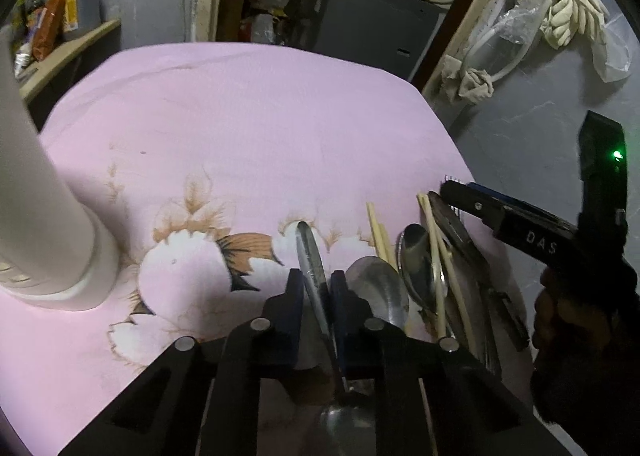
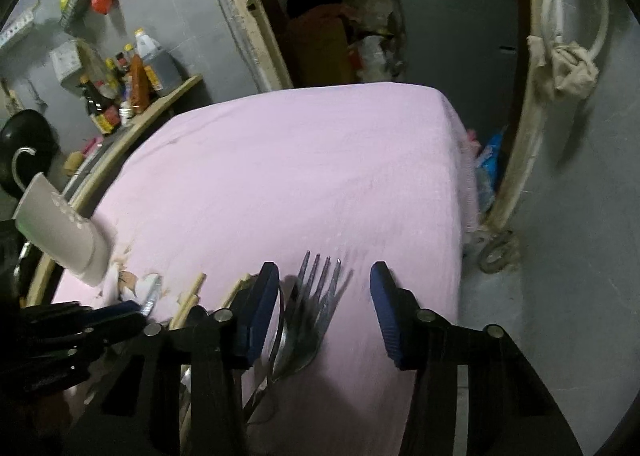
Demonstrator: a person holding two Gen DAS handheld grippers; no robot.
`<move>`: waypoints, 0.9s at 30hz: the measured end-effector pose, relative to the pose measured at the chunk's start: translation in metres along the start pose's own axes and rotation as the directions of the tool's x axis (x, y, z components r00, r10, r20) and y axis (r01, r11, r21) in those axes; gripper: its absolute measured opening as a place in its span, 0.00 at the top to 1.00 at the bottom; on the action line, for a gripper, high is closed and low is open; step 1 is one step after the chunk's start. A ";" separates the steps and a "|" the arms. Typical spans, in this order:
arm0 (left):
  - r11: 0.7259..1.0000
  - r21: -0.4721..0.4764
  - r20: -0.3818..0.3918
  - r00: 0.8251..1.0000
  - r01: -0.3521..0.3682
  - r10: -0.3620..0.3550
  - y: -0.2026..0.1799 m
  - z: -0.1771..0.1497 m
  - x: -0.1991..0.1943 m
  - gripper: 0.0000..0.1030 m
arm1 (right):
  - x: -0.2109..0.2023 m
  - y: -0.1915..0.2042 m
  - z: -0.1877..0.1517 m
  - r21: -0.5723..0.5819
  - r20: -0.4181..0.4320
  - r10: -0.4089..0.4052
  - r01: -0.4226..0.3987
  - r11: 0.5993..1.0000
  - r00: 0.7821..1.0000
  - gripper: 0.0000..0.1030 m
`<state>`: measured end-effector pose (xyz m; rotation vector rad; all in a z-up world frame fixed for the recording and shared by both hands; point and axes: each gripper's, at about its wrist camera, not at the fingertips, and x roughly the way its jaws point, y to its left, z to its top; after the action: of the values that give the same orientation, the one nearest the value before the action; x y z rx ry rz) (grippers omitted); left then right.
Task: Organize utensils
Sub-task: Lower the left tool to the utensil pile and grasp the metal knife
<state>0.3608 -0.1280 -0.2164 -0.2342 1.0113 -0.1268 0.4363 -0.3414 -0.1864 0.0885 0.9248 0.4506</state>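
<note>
My left gripper [image 1: 318, 292] is shut on a steel spoon [image 1: 310, 252], pads pressing its flat handle, bowl toward the camera. Right of it lies a pile with more spoons [image 1: 378, 288] and wooden chopsticks [image 1: 438, 256]. My right gripper [image 2: 324, 268] stands open low over the pink flowered cloth [image 2: 300, 156], straddling steel forks [image 2: 316, 296] without touching them. From the left wrist view it [image 1: 452, 192] reaches in over the pile. A white holder cup [image 1: 48, 216] [image 2: 60, 232] stands at the left. The left gripper [image 2: 138, 308] shows at the lower left, spoon tip [image 2: 152, 296] poking out.
The cloth [image 1: 240, 116] drops off at the right to grey floor [image 2: 560, 256]. A shelf of bottles [image 2: 132, 76] runs along the left wall. Beyond the far edge a person in an orange top [image 2: 320, 40] stands in a doorway, beside a grey cabinet [image 2: 460, 24].
</note>
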 end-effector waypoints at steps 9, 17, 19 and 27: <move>0.996 -0.032 -0.040 0.996 0.079 -0.081 0.006 0.011 0.010 0.88 | 0.013 -0.009 0.014 -0.095 -0.037 0.130 -0.133 0.987 0.991 0.66; 0.996 -0.038 -0.080 0.993 0.081 -0.084 0.006 0.017 0.013 0.93 | 0.008 -0.009 0.015 -0.083 -0.090 0.168 -0.176 0.981 0.982 0.82; 0.995 -0.050 -0.085 0.993 0.082 -0.087 0.007 0.017 0.011 0.94 | 0.008 -0.012 0.014 -0.064 -0.095 0.177 -0.183 0.981 0.980 0.84; 0.995 -0.069 -0.073 0.994 0.077 -0.082 0.009 0.007 -0.007 0.98 | -0.008 -0.003 0.007 -0.010 -0.056 0.189 -0.190 0.982 0.980 0.96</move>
<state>0.3633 -0.1164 -0.2094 -0.3323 1.0826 -0.1757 0.4385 -0.3469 -0.1772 0.1514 0.9706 0.6395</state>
